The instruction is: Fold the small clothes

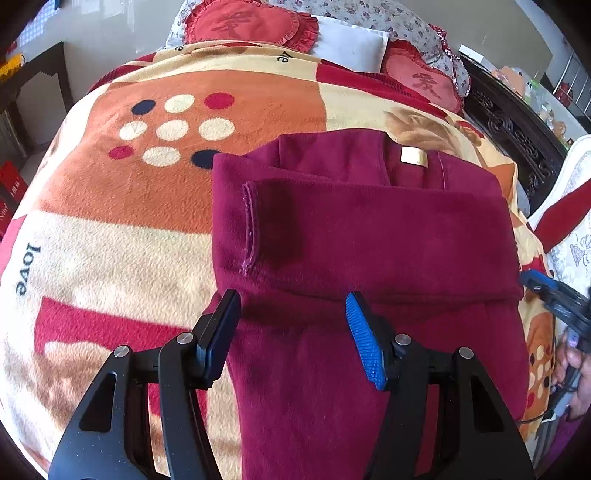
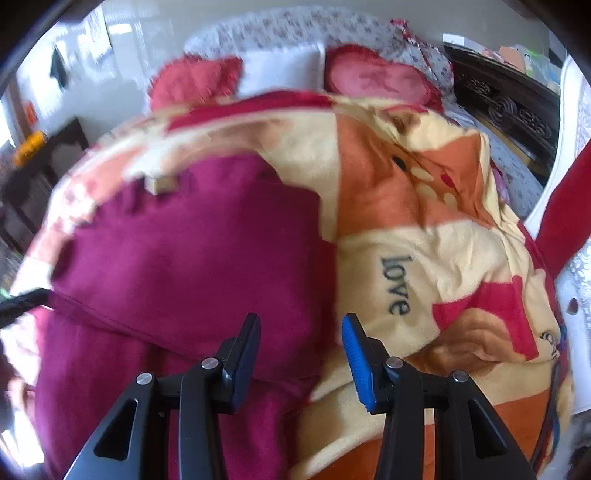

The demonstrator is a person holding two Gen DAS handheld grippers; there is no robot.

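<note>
A maroon fleece garment [image 1: 369, 240] lies on the patterned blanket, with both sleeves folded across its chest and a cream neck label [image 1: 413, 158] at the far end. My left gripper [image 1: 291, 314] is open and empty, hovering over the garment's lower left part. My right gripper [image 2: 301, 338] is open and empty above the garment's right edge [image 2: 192, 251], where the cloth meets the blanket. The right gripper also shows at the right edge of the left wrist view [image 1: 554, 295]. The right wrist view is motion blurred.
The bed is covered by an orange, cream and red blanket [image 1: 122, 206] with "love" lettering. Red heart cushions [image 1: 251, 22] and a white pillow [image 1: 351, 40] lie at the headboard end. A dark carved wooden frame [image 1: 513, 129] runs along the right.
</note>
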